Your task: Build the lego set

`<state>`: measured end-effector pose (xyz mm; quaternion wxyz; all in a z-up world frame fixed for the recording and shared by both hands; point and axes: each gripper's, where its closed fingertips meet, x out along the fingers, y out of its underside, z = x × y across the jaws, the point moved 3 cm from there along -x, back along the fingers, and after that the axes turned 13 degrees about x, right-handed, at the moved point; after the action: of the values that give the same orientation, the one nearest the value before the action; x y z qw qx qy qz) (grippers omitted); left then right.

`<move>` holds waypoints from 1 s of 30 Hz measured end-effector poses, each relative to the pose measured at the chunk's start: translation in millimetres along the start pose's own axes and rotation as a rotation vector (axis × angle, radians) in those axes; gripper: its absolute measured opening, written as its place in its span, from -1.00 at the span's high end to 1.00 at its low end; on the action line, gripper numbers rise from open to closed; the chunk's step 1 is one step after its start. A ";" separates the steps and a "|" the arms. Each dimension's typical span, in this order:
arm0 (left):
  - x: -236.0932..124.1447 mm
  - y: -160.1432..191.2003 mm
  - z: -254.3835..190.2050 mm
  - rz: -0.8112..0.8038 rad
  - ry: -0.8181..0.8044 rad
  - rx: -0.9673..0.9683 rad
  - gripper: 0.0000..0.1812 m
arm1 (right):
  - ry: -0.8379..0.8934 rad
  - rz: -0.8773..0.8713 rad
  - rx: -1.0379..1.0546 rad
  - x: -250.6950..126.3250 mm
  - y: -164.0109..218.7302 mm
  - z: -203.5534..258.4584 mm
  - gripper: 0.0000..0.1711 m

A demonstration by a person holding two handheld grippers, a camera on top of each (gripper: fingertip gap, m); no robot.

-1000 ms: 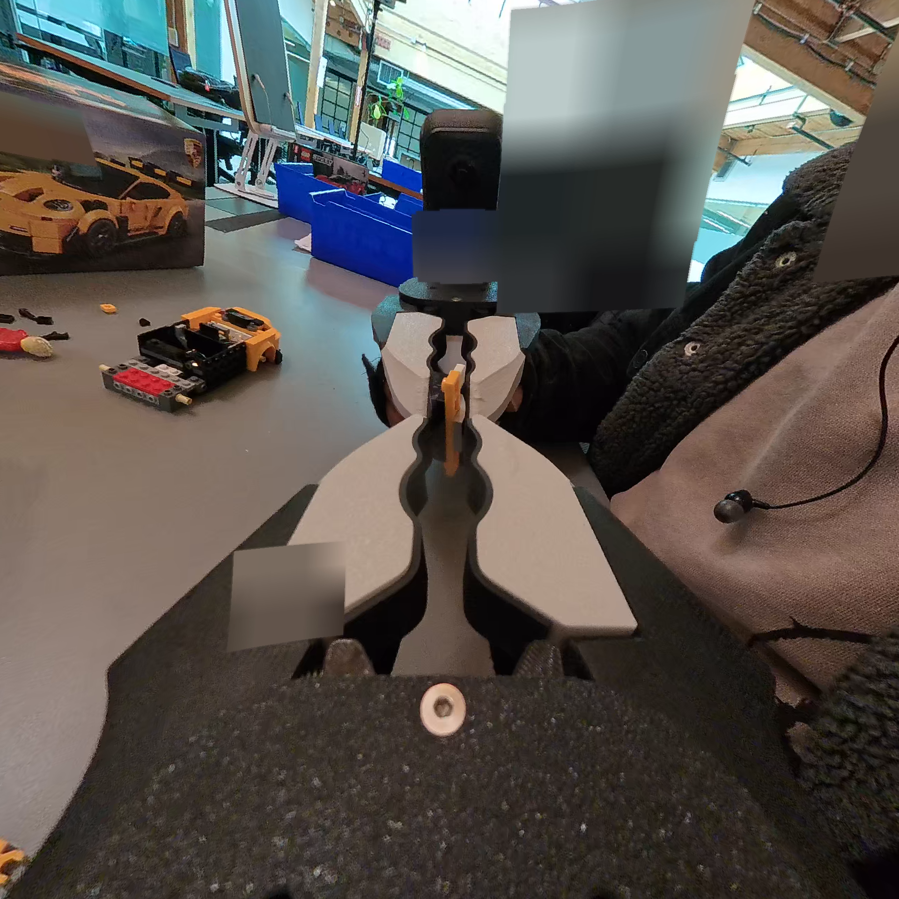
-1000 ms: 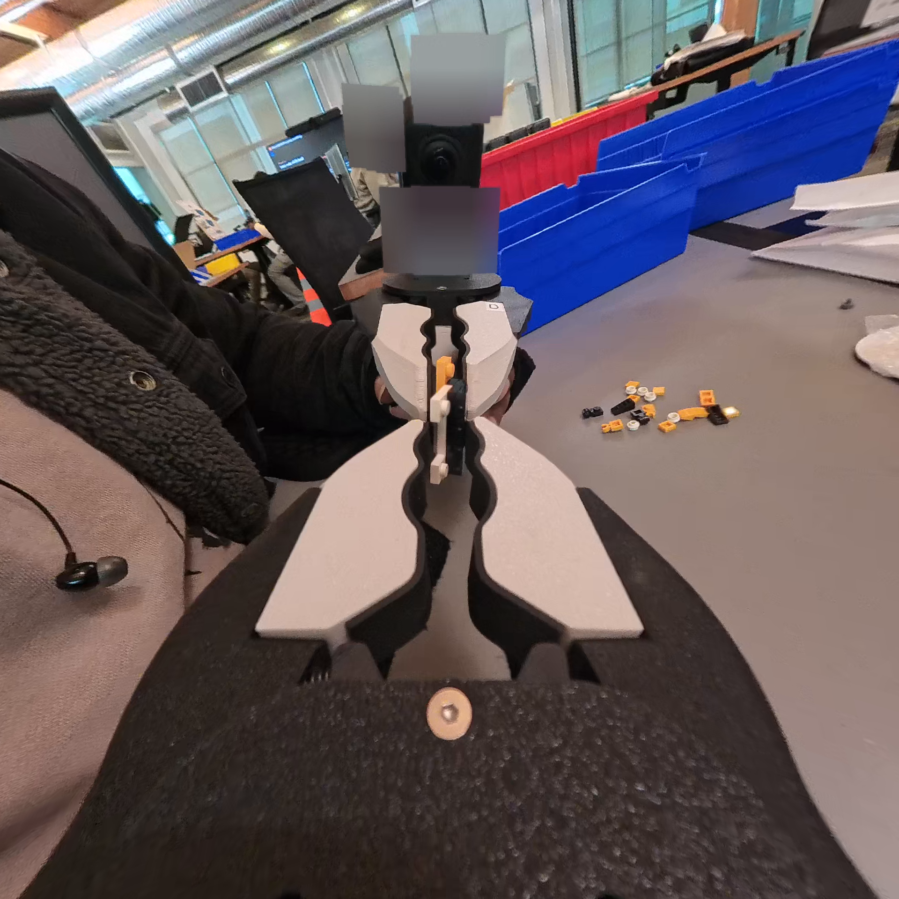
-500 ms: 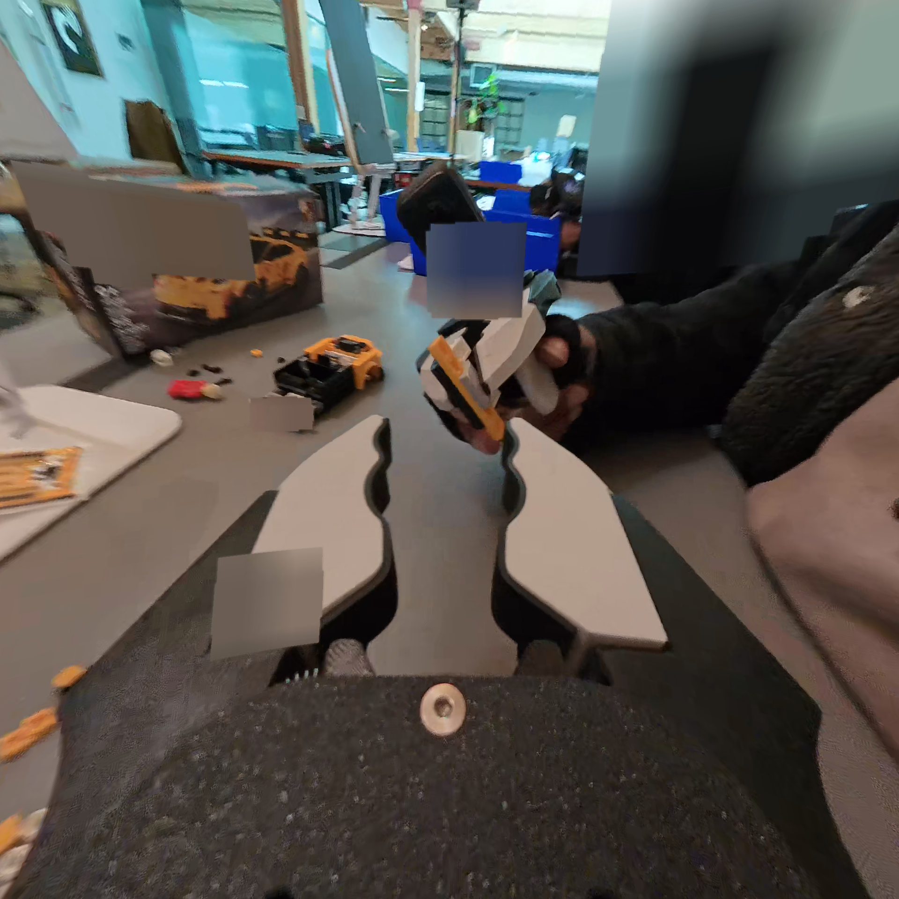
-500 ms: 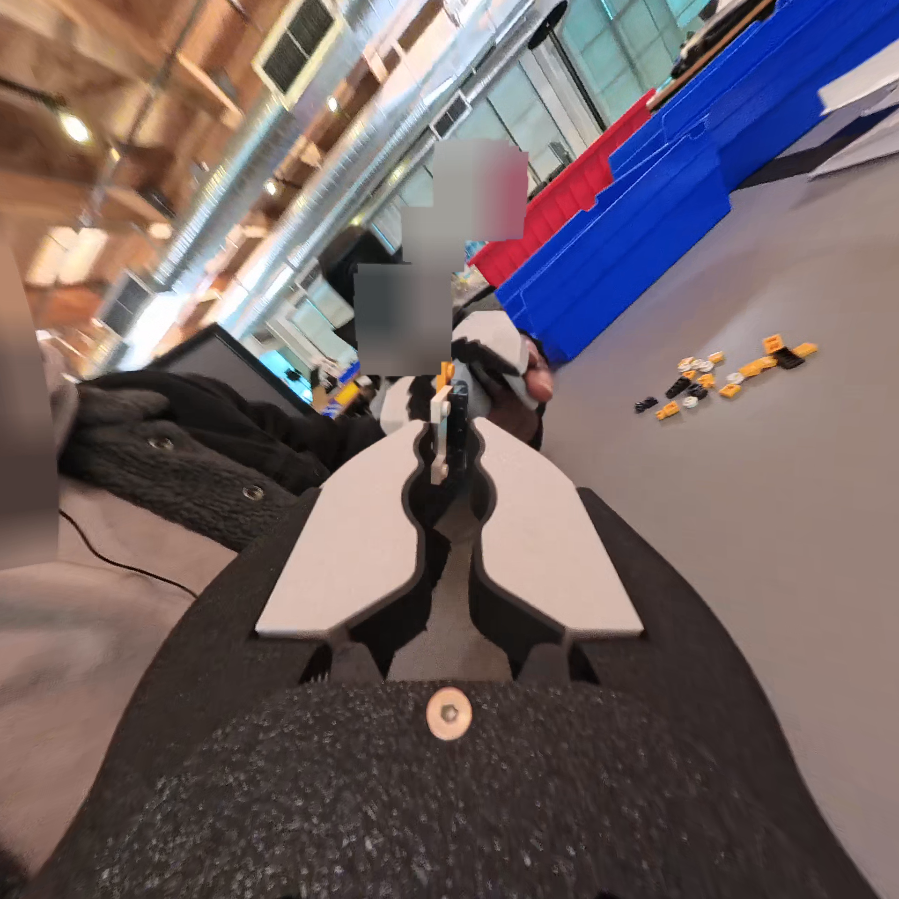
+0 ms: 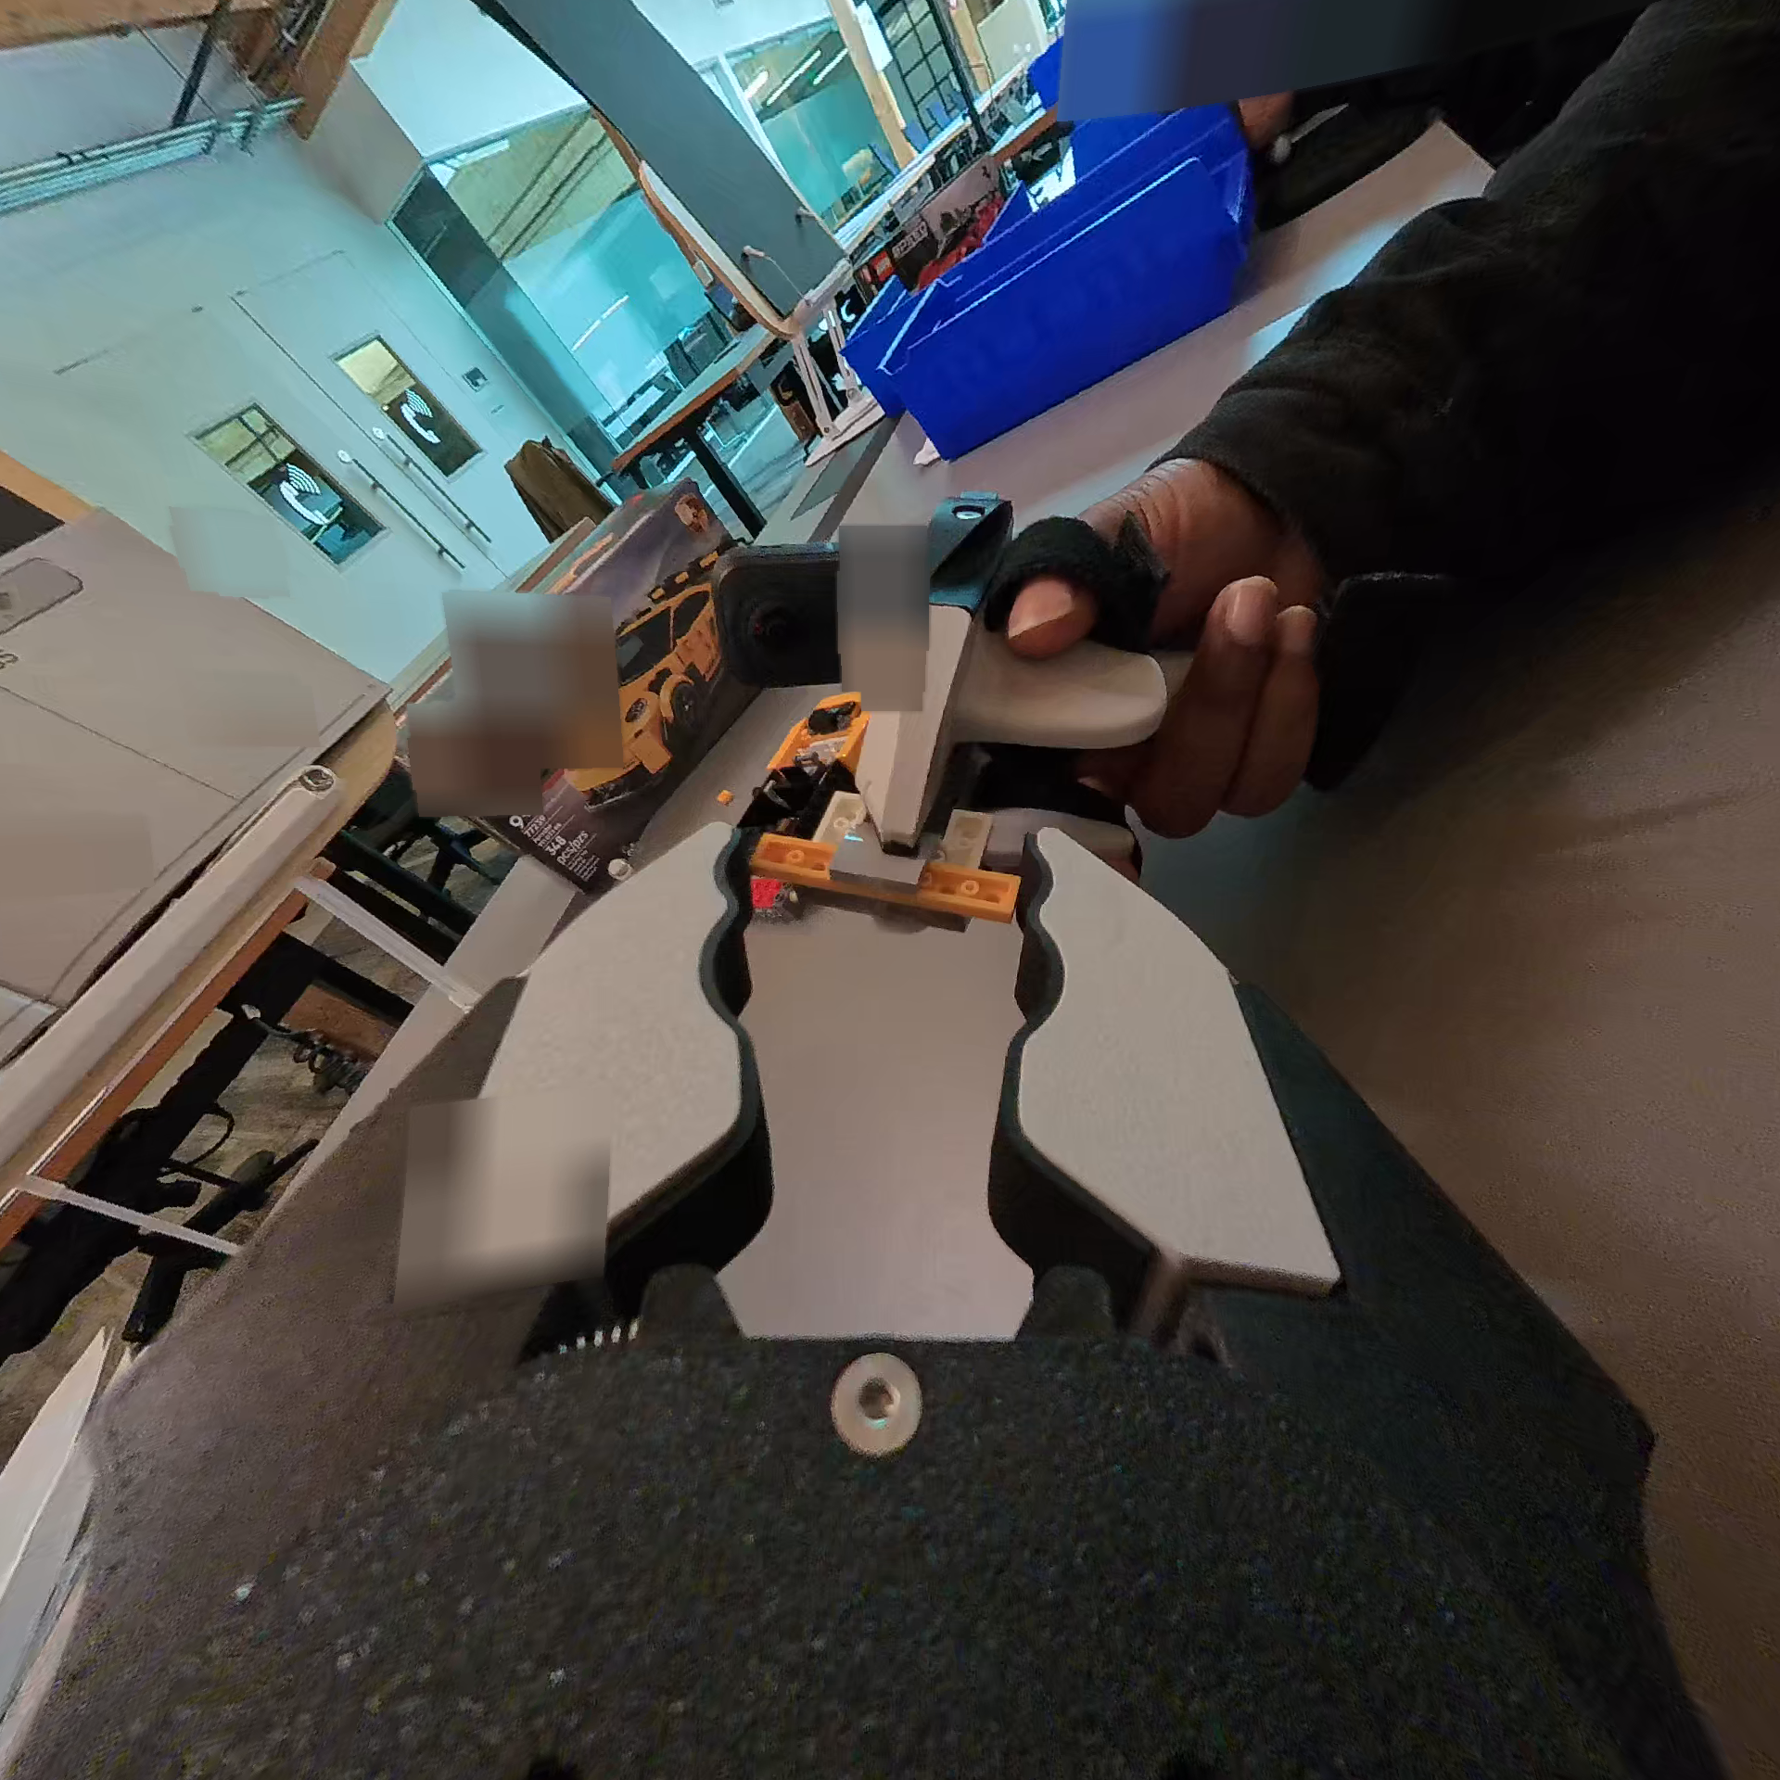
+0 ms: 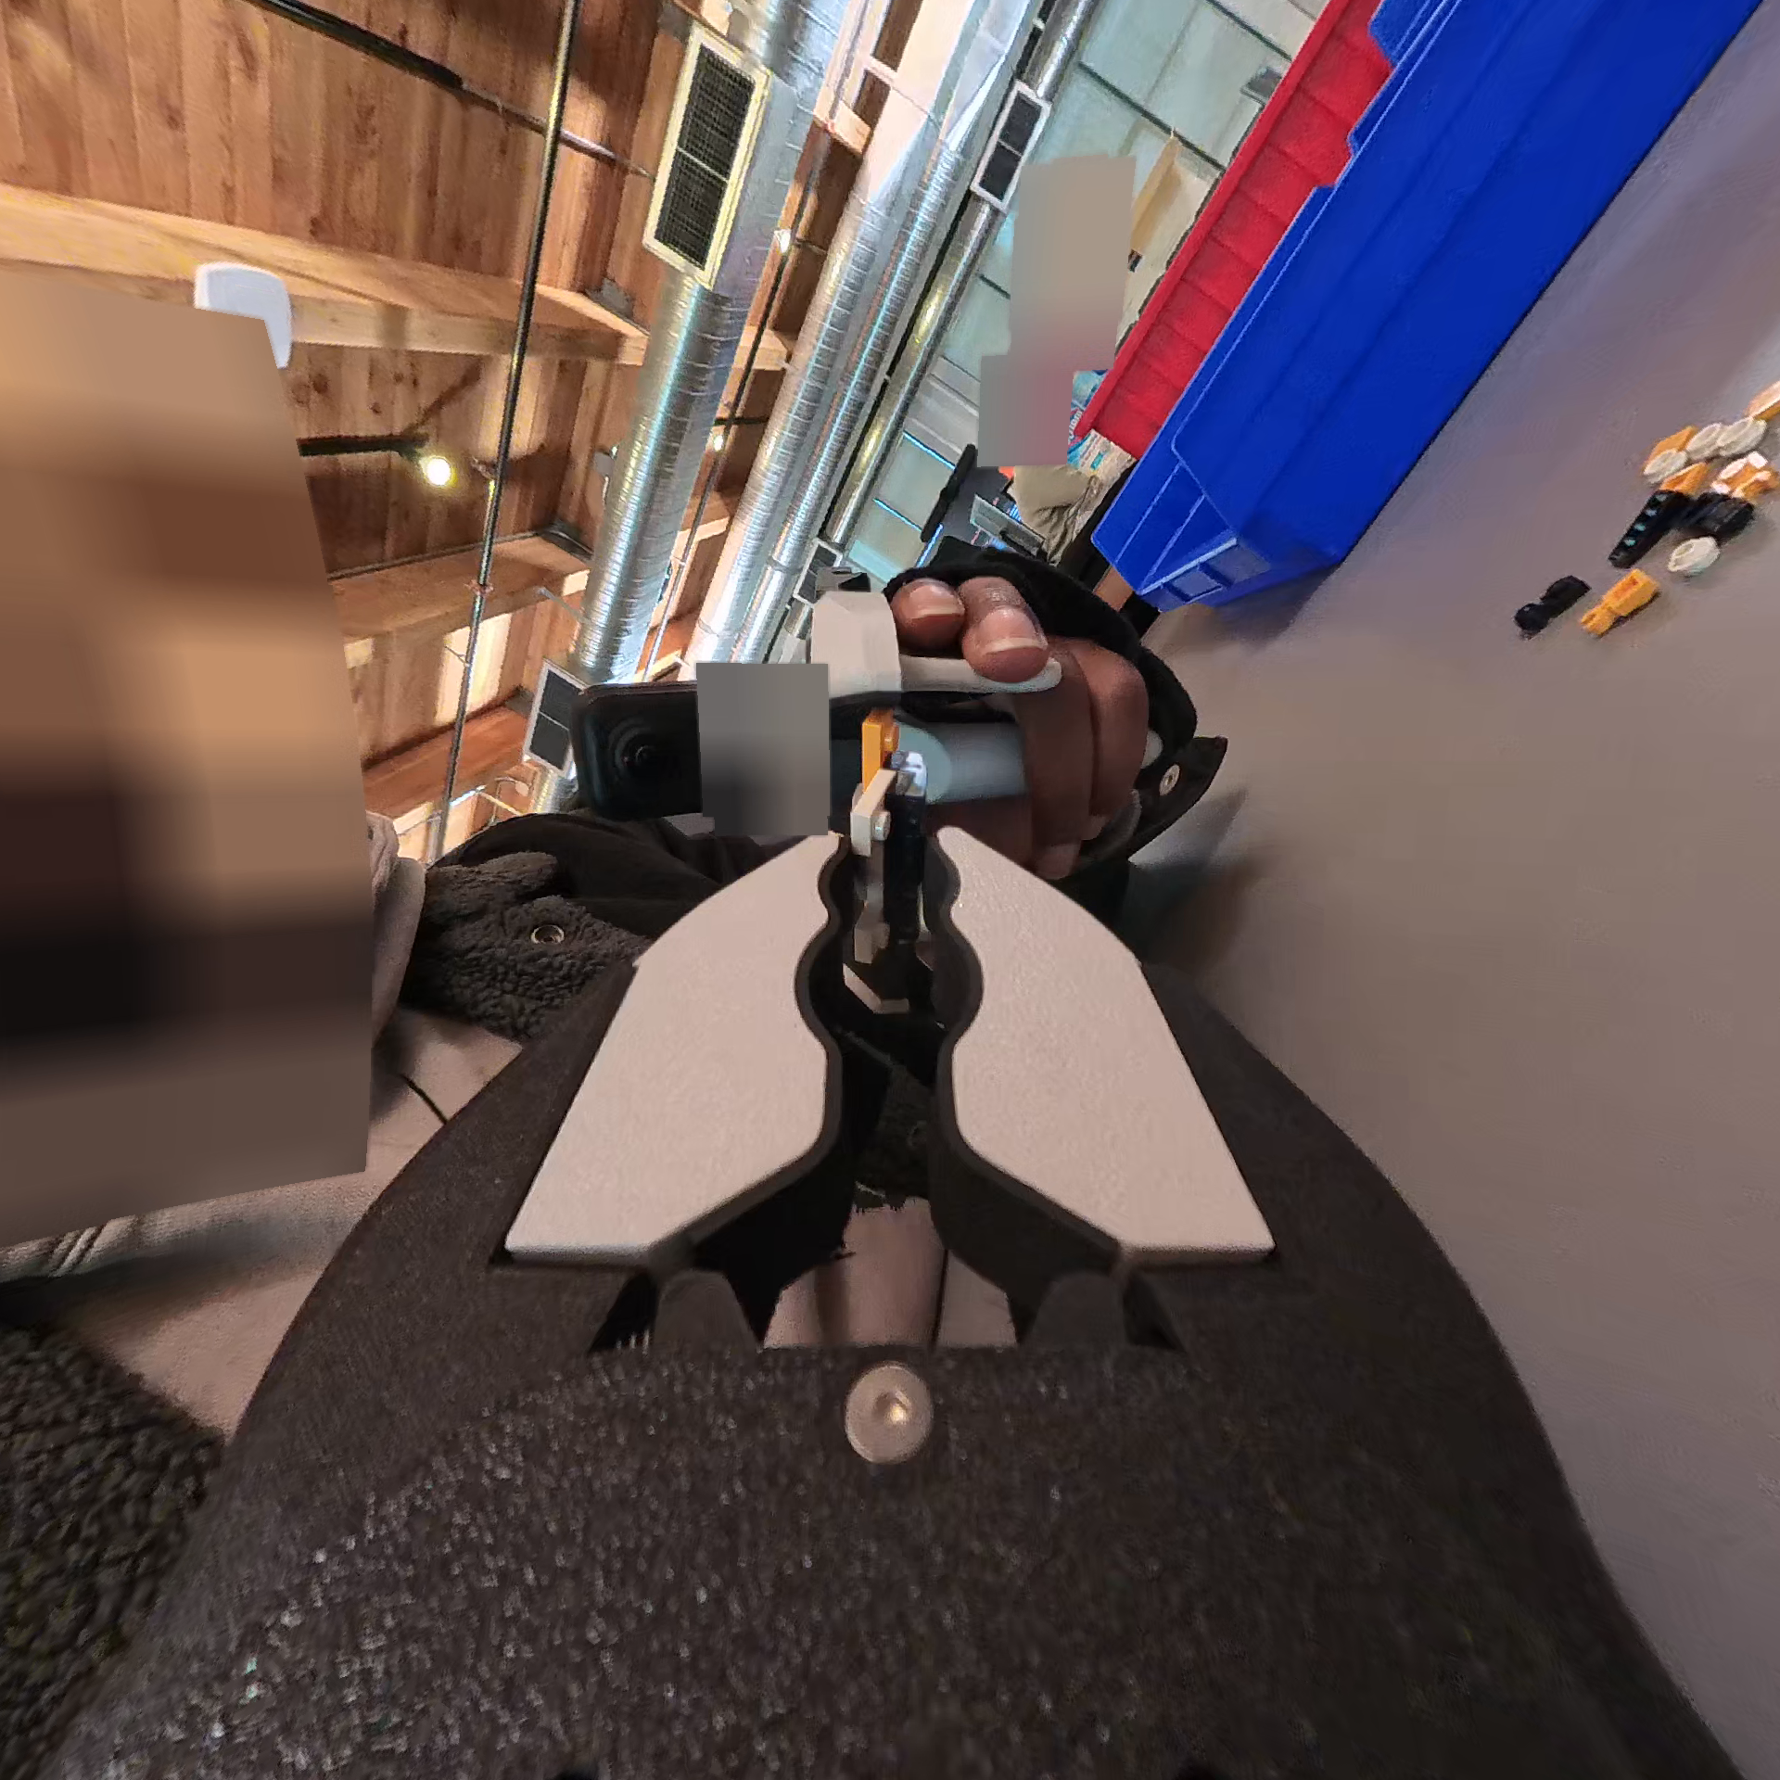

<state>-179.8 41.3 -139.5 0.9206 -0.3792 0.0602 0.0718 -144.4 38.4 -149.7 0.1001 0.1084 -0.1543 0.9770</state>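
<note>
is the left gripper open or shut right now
Open. In the left wrist view the left gripper has its fingers spread wide with bare table between them; the small lego assembly is held by the right gripper.

glossy plastic bins (image 5: 1060,318), matt grey table (image 6: 1493,963), wooden ceiling (image 6: 289,144)

From my left wrist view, the half-built car (image 5: 814,771) sits mostly behind the right gripper (image 5: 901,838), so I cannot judge its state. The set's box (image 5: 655,665) is partly masked. From my right wrist view, the loose pieces (image 6: 1676,520) run off the right edge, too small to identify individually.
</note>
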 end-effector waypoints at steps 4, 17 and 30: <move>-0.3 2.2 -1.7 -0.007 0.022 -0.029 0.42 | 0.017 0.026 -0.008 -2.3 -0.3 -1.0 0.80; 22.8 84.8 -40.7 0.421 0.258 -0.691 0.43 | 0.893 -0.131 -1.022 -78.2 -64.1 5.8 0.56; 22.6 80.9 -53.5 0.427 0.342 -0.555 0.31 | 0.983 -0.124 -0.996 -83.7 -66.2 -8.4 0.47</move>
<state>-174.9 62.2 -236.8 0.7242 -0.5992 0.2685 0.2109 -50.7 89.2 -159.3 0.2514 -0.3961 -0.5139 0.7182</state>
